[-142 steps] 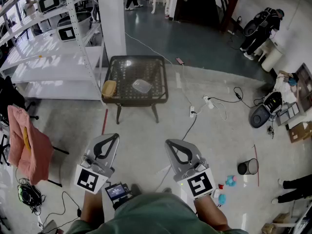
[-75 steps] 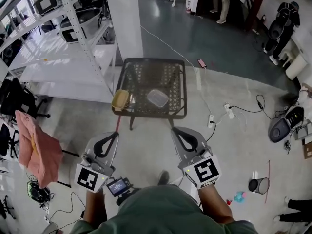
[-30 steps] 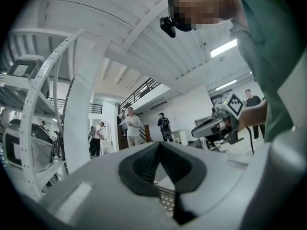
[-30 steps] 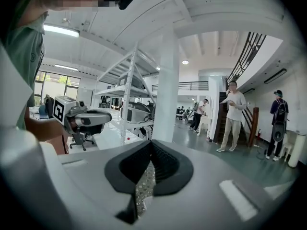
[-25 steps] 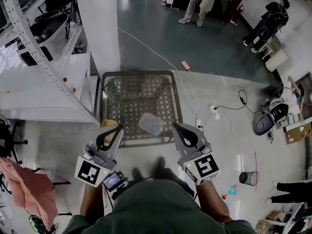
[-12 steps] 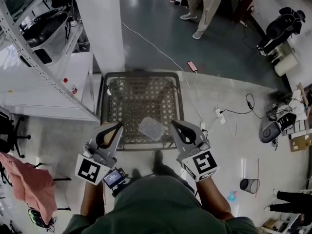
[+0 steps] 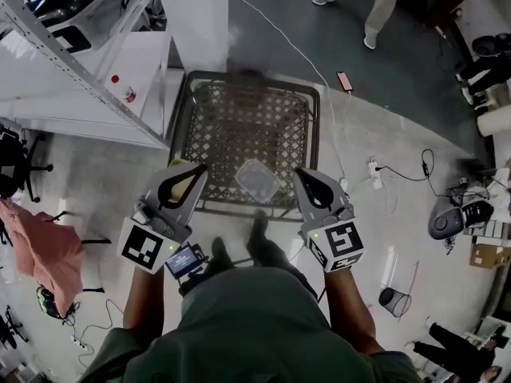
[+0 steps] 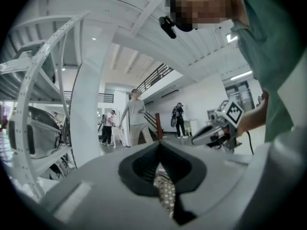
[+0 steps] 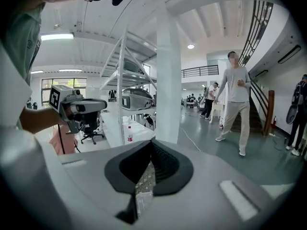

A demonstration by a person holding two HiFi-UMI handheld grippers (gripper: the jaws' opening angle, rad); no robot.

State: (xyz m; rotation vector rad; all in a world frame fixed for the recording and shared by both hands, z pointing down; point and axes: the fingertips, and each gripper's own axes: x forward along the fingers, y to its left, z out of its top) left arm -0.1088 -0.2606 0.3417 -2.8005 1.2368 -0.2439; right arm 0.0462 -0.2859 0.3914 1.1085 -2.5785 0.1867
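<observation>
Overhead, clear tub [image 7: 257,179] on table [image 7: 239,122], gripper views, jaws together.

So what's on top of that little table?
A clear plastic box lies on the table, by its near edge. A tan bowl sits at the near left corner, mostly covered by the left tongs, so what is inside it cannot be seen.

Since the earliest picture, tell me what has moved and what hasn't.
The person has walked up to the table, once far ahead, now close in front of both tools. In the head view the left tool now overlaps the yellow bowl; the right tool points beside the clear box. Nothing was grasped or let go. Both tools stayed shut and empty; bowl and box kept their places on the table.
</observation>
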